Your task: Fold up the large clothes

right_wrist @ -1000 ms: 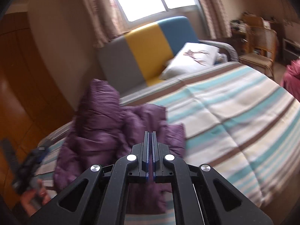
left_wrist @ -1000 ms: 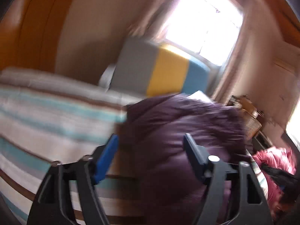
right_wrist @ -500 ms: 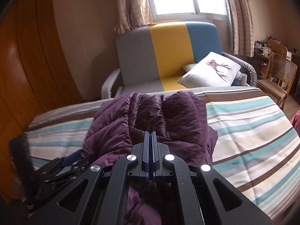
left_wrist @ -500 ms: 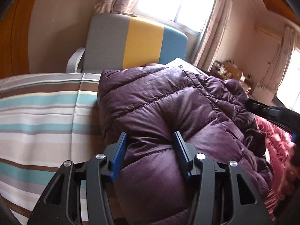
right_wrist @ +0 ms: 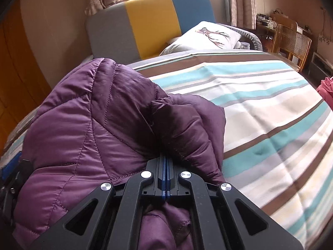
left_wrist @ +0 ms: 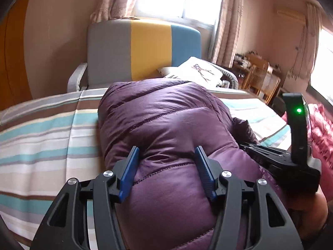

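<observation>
A purple quilted puffer jacket point(left_wrist: 166, 125) lies bunched on the striped bed point(left_wrist: 41, 141). My left gripper point(left_wrist: 167, 152) is open, its blue-padded fingers point(left_wrist: 130, 166) straddling a bulge of the jacket. My right gripper point(right_wrist: 165, 160) is shut on a fold of the jacket point(right_wrist: 93, 125), with fabric pinched between the pads and hanging below them. The right gripper also shows at the right edge of the left wrist view point(left_wrist: 291, 162), with a green light on it.
A grey, yellow and blue armchair point(right_wrist: 152, 20) with a white pillow point(right_wrist: 208, 35) stands behind the bed under the window. A wicker chair point(right_wrist: 291, 41) and shelves are at the right. Pink clothing point(left_wrist: 320, 129) lies at the right edge. A wooden wardrobe point(right_wrist: 12, 62) is on the left.
Both grippers have come closer to the jacket. The left gripper's open fingers now straddle a bulge of it. The right gripper stays shut on its fold.
</observation>
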### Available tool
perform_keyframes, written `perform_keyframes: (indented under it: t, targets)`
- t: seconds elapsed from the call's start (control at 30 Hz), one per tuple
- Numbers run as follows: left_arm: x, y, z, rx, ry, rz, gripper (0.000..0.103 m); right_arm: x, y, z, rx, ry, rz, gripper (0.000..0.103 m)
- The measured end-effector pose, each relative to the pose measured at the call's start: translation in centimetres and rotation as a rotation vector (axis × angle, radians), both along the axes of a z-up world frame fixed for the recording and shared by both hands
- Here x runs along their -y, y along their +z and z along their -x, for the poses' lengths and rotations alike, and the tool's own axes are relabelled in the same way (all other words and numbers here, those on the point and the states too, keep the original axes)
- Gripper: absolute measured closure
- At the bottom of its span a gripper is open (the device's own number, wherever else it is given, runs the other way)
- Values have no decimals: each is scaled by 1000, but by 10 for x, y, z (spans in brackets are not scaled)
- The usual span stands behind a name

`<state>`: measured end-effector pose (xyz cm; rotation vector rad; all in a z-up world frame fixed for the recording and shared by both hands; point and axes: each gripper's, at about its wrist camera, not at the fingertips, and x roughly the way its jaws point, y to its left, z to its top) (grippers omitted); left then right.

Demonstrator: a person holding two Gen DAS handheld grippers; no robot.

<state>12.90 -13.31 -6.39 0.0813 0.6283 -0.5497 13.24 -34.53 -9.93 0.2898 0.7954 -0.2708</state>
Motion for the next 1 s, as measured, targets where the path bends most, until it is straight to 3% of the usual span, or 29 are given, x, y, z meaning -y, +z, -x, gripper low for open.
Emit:
perform_keyframes:
  t: [0.23,0.3,0.37,0.5,0.67,0.8,0.93,1.0]
  targets:
    - [-5,2,-5,-32,-15,-1,44,5,1,6,25,22,-32,103]
    - [-11,8,-9,-57,-19,28,29,4,7,3,9,45,-3,103]
    - [-14,15,-11,-62,-13,41,29,0,17,5,-8,58,17,103]
    - [-7,20,-12,-64,-23,5,27,-2,44,26,33,45,-17,103]
    - [13,14,3,-17,-52,-105,24,-6,66,39,76,42,-16,103]
    - [18,9,11,-1,-57,-137,24,1,52,29,33,9,4,103]
    - [24,3,16,17,-79,-167,24,25,30,13,26,-43,-70,103]
    - [28,-1,17,28,-83,-179,24,27,18,3,-12,-38,-44,103]
